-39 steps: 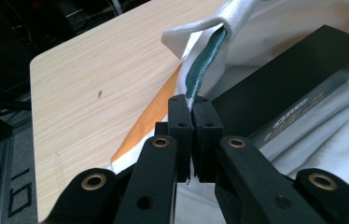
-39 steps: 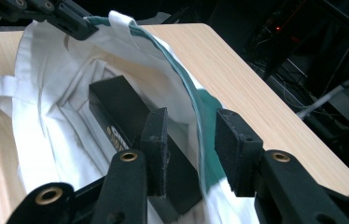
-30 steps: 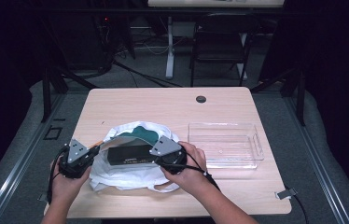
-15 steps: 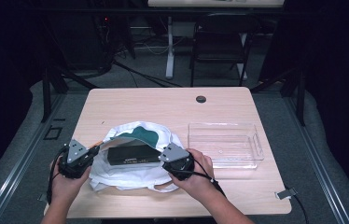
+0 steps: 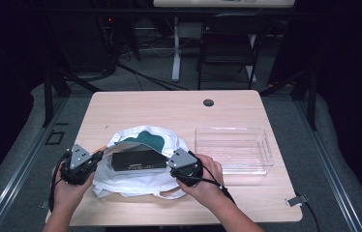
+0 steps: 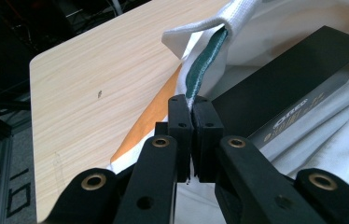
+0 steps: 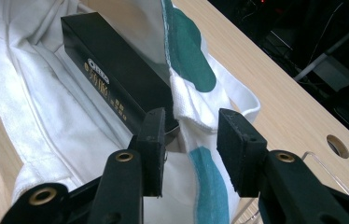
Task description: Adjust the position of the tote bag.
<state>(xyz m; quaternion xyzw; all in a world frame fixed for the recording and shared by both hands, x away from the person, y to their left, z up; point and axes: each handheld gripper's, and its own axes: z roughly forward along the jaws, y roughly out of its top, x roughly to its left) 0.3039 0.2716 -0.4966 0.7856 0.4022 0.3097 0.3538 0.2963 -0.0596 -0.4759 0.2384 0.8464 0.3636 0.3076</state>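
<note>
Left claw pinches white-and-green bag rim; right claw released; black box inside.

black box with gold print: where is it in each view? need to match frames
High view: black box lies centre-left on the white bag, between both grippers.
Left gripper view: upper right, right of the shut jaws.
Right gripper view: upper left, beyond the left jaw.
Shared landmark: the bag's green patch.
</note>
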